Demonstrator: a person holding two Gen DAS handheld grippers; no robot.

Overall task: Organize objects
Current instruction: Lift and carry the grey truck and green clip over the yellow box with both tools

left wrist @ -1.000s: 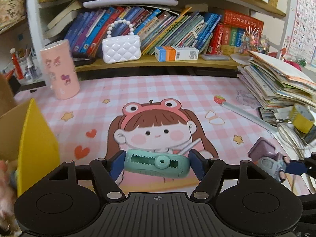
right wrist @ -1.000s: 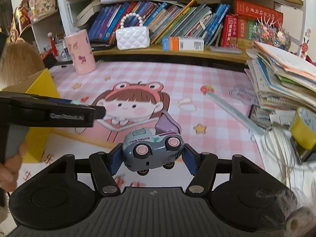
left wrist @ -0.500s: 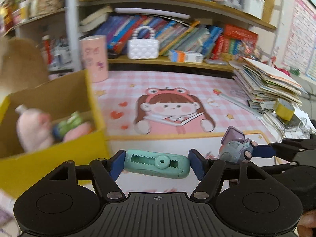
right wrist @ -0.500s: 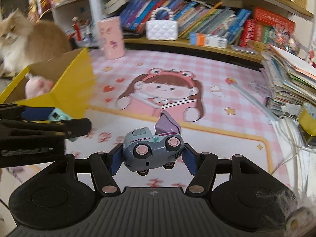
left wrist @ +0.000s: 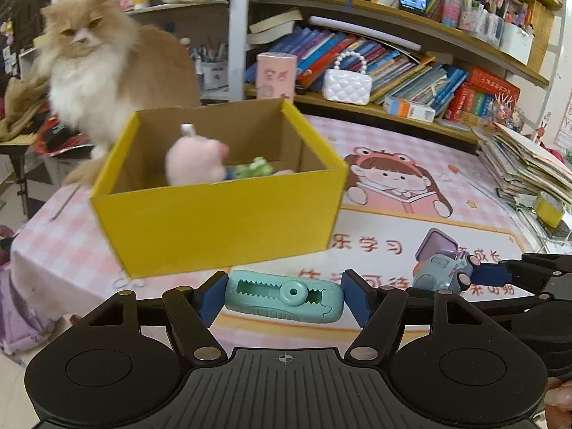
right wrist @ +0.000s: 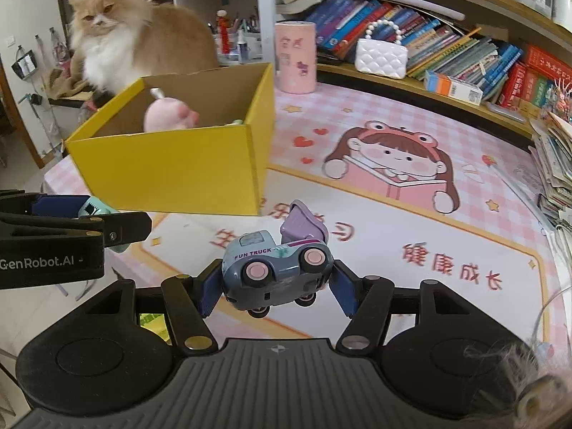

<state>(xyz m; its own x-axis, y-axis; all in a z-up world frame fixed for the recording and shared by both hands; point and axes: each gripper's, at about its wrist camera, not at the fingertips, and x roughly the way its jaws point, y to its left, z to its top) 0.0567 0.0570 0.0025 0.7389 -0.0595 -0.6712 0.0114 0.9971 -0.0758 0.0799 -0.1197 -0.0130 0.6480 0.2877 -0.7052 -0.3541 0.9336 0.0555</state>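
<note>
Pink checked matting [left wrist: 411,150] printed with a cartoon girl covers the bench, and on its left part stands a yellow cardboard box [left wrist: 221,221], open at the top. A fluffy orange-and-white cat [left wrist: 93,60] sits behind the box. Inside it lie a pink plush toy [left wrist: 195,161] and a small green toy [left wrist: 254,169]. In front of the box, above the mat, the left tool [left wrist: 284,296] pinches a teal correction-tape dispenser [left wrist: 284,296] end to end between its blue pads. Just to its right, the right tool [right wrist: 275,280] grips a grey-blue "FUN TRUCK" toy truck [right wrist: 275,268] by nose and tail, its purple tipper raised.
</note>
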